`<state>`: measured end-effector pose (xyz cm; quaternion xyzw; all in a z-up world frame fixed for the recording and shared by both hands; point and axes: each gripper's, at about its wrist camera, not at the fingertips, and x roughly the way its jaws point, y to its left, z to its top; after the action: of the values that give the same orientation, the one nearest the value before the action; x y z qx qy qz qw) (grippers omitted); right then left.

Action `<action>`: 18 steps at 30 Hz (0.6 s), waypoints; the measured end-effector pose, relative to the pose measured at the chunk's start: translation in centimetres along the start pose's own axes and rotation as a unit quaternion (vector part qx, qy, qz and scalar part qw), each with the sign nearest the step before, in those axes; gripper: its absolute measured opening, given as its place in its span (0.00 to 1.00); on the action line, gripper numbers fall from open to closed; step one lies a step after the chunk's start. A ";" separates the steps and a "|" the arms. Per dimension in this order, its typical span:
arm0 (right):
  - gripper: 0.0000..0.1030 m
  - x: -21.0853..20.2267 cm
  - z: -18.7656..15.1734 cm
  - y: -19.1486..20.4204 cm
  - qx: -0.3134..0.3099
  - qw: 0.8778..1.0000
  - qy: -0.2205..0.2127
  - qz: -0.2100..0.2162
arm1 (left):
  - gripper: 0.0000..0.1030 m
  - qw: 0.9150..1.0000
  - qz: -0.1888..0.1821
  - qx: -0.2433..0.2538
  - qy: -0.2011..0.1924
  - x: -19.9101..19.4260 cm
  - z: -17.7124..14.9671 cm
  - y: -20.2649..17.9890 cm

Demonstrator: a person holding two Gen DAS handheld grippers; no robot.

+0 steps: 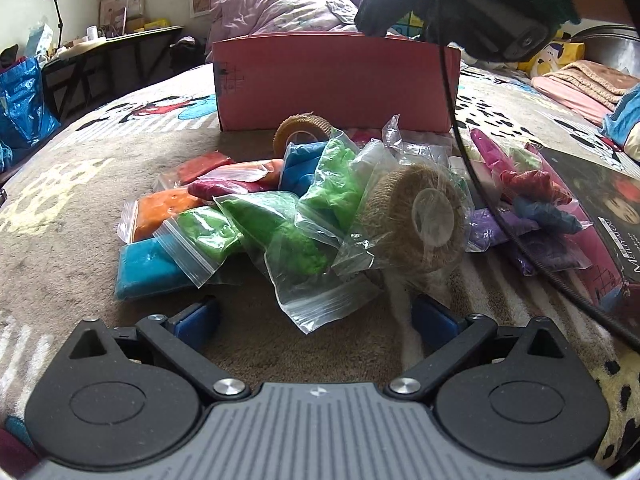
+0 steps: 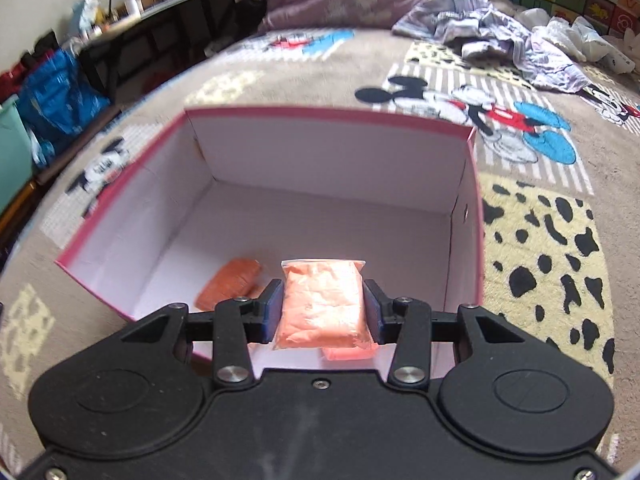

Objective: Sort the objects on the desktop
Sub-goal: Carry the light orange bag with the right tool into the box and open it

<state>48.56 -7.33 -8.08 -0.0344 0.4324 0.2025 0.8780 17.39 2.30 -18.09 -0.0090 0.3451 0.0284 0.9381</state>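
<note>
The left gripper (image 1: pixel 316 320) sits low over the blanket (image 1: pixel 60 248) with its jaws spread wide and nothing between them; its blue pads (image 1: pixel 198 318) rest apart on either side of a bare strip of cloth, just short of the pile of bags; nearest on the left lies a blue bag (image 1: pixel 146 268), with an orange bag (image 1: pixel 160 210) above it and green bags (image 1: pixel 276 228) overlapping toward the middle; a clear corner of one green bag reaches almost to the gap between the fingers; right of these a bagged twine roll (image 1: pixel 420 220) leans on the heap, a second twine roll (image 1: pixel 302 134) stands behind near the pink box (image 1: pixel 336 84), and purple and red bags (image 1: pixel 532 204) trail off to the right beside a dark book (image 1: pixel 600 216); open blanket lies to the left of the pile, while a black cable (image 1: pixel 476 184) crosses the right side.

In the right wrist view the right gripper (image 2: pixel 323 306) is closed to a bag's width on a pale orange bag (image 2: pixel 322 304), both pads pressing its sides, held above the near part of the box's open top (image 2: pixel 468 216); to the left on the box floor lies another orange bag (image 2: pixel 232 282), and a further orange piece shows just under the held one; the rest of the floor is bare white; the near rim is hidden by the gripper body.
</note>
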 end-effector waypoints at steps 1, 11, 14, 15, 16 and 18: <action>0.41 0.4 0.0 0.0 -0.001 1.000 0.004 -0.002 | 1.00 1.000 -0.001 0.000 0.000 0.0 0.0 0.0; 0.47 1.1 -0.1 0.1 0.011 1.000 0.007 -0.012 | 1.00 1.000 -0.004 0.000 0.000 0.0 0.1 0.0; 0.50 -0.3 -0.3 -0.1 0.021 1.000 -0.016 0.002 | 1.00 1.000 -0.004 0.000 0.000 -0.1 0.2 0.0; 0.51 -1.0 -0.5 -0.2 0.026 0.999 -0.025 0.008 | 1.00 1.000 -0.004 0.000 0.001 -0.1 0.2 0.0; 0.52 -1.8 -0.7 -0.3 0.029 0.999 -0.036 0.012 | 1.00 1.000 -0.004 -0.001 0.001 -0.1 0.2 0.0; 0.59 -3.5 -1.3 -0.4 0.034 0.998 -0.056 0.020 | 1.00 1.000 -0.003 -0.001 0.001 -0.1 0.2 0.0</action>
<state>45.81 -9.10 -6.27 0.0151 0.3896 0.2069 0.8973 17.39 2.28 -17.90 -0.0112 0.3456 0.0261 0.9380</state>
